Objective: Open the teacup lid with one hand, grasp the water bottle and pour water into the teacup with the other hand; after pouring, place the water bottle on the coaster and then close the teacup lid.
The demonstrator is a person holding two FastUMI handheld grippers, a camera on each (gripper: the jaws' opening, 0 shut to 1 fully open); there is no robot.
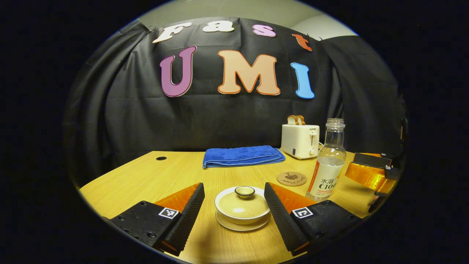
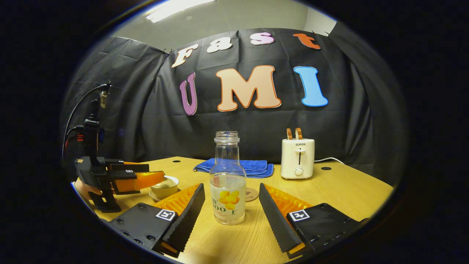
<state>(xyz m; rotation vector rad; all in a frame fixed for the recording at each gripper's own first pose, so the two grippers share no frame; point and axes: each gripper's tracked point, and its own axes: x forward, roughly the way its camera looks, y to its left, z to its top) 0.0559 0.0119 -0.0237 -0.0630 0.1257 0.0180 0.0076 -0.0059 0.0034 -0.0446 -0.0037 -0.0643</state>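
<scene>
Left gripper (image 1: 234,200) spread around the lidded teacup (image 1: 242,209), right gripper (image 2: 231,200) spread, seemingly untouching, around the bottle (image 2: 227,183).

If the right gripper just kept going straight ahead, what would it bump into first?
Most likely the water bottle. It stands upright on the table, right between the open fingers of the right gripper and just ahead of them. The coaster sits behind it, though depth is hard to judge.

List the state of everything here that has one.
Teacup: lid on, standing on its saucer.
Water bottle: upright, uncapped, part full.
Coaster: bare.
Toaster: bread popped up.
Towel: folded.
Left gripper: open around teacup.
Right gripper: open around bottle.
</scene>
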